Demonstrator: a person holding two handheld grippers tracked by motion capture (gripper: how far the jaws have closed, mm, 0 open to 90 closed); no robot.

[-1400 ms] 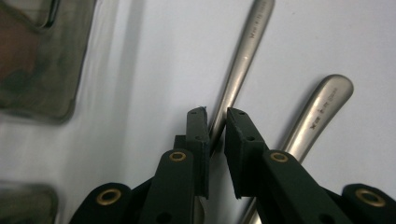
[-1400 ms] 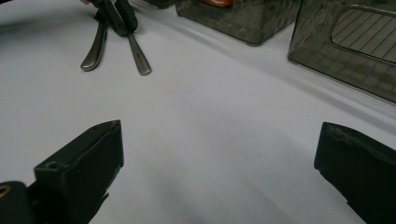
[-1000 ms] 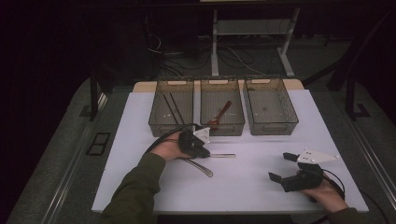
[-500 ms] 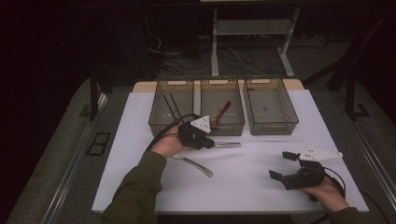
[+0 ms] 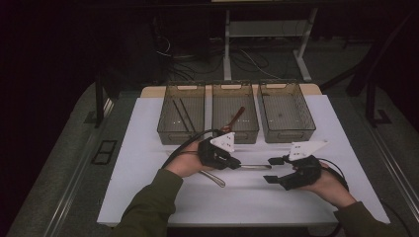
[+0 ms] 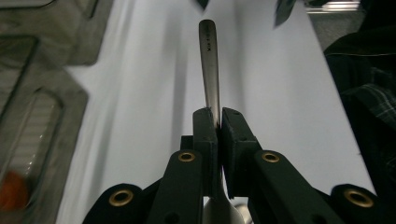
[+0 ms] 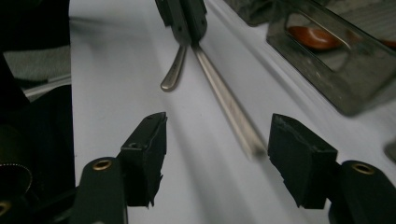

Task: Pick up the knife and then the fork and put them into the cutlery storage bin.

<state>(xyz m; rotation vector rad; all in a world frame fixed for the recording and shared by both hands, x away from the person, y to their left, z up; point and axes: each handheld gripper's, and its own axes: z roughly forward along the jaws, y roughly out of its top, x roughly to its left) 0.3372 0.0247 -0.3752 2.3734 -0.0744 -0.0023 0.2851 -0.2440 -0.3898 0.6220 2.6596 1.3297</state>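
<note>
High view, frame centre: the left tool [image 5: 236, 164] is clamped on a metal utensil handle [image 5: 254, 167], while the right tool [image 5: 274, 170] gapes wide, holding nothing.

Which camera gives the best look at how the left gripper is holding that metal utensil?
The left gripper view: the left gripper has its jaws shut on the metal utensil, whose handle runs straight out ahead. The high view shows the handle small, pointing toward the right gripper. The right gripper view shows it blurred between open jaws.
</note>
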